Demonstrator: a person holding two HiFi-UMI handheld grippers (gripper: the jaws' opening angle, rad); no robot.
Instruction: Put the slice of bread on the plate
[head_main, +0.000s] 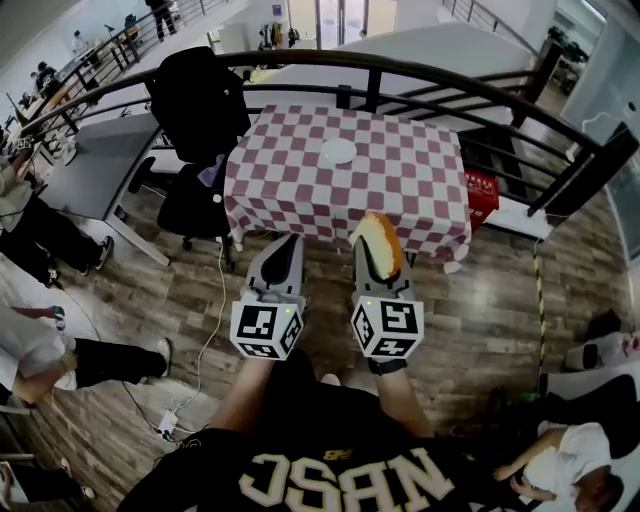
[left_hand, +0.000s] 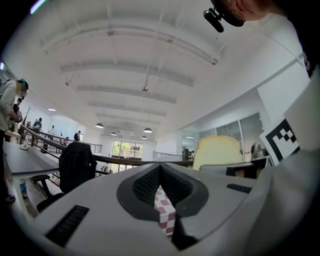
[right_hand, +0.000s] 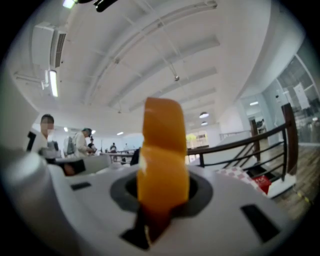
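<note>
A slice of bread (head_main: 380, 243) with a golden crust stands on edge between the jaws of my right gripper (head_main: 381, 262), which is shut on it. In the right gripper view the bread (right_hand: 162, 165) fills the middle, clamped at its lower end by that gripper (right_hand: 160, 202). My left gripper (head_main: 284, 262) is shut with nothing in it, level beside the right one. Its own view looks along the closed left gripper (left_hand: 161, 189) and catches the bread (left_hand: 218, 151) to the right. The white plate (head_main: 338, 151) lies on the checkered table (head_main: 400, 190) ahead, well beyond both grippers.
A black chair draped with a dark jacket (head_main: 198, 100) stands at the table's left. A curved dark railing (head_main: 470, 95) runs behind the table. A red crate (head_main: 482, 192) sits at the right. A grey desk (head_main: 95, 165) and seated people (head_main: 40, 235) are to the left. A cable (head_main: 212, 320) crosses the wooden floor.
</note>
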